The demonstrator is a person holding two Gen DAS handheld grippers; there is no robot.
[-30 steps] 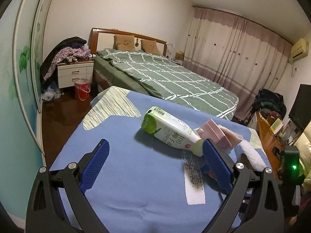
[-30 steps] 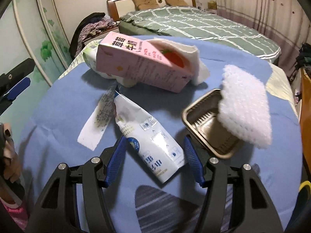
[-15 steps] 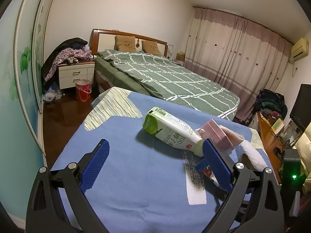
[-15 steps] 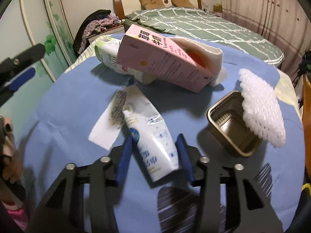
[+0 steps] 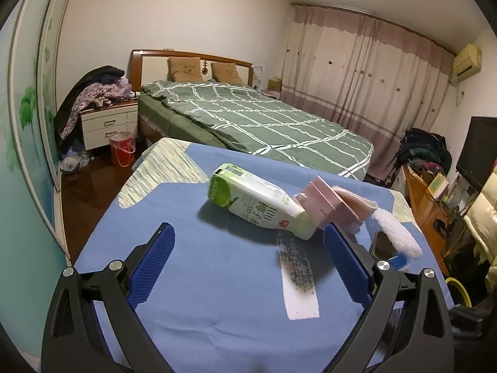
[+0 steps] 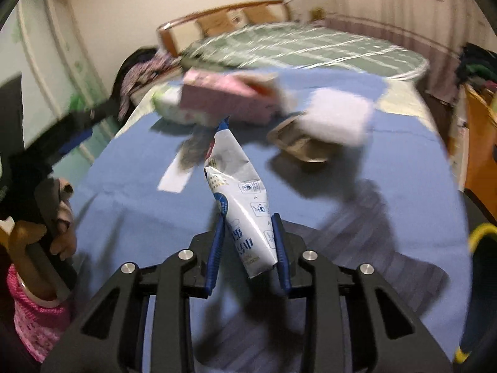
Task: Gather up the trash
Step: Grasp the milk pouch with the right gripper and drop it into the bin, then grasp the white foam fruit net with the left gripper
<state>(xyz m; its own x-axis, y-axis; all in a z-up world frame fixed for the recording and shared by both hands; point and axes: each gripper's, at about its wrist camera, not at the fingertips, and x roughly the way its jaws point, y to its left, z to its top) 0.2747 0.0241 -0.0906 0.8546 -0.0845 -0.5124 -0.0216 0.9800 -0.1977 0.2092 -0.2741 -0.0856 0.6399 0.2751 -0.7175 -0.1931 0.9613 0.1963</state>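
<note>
A white and blue milk pouch [image 6: 242, 192] is pinched at its lower end in my right gripper [image 6: 248, 219]. The jaws are closing, both pads press on it, and it hangs tilted above the blue cloth [image 6: 357, 205]. Farther back on the cloth lie a green and white carton [image 5: 257, 203], a pink carton [image 5: 329, 205], a white foam pad [image 5: 394, 233] over a brown tray [image 6: 298, 146], and a smudged paper strip [image 5: 299, 283]. My left gripper [image 5: 248, 228] stands open just short of the green carton, nothing between its fingers.
A bed [image 5: 257, 118] with a green checked cover stands beyond the table. A red bin [image 5: 122, 148] sits on the floor by the white nightstand [image 5: 108, 124]. A yellow-rimmed container [image 6: 478, 239] shows at the right table edge. A person's hand [image 6: 62, 217] holds the left gripper's handle.
My right gripper has shut on the milk pouch, lifted it off the cloth and drawn back from the cartons. The left gripper has hardly moved.
</note>
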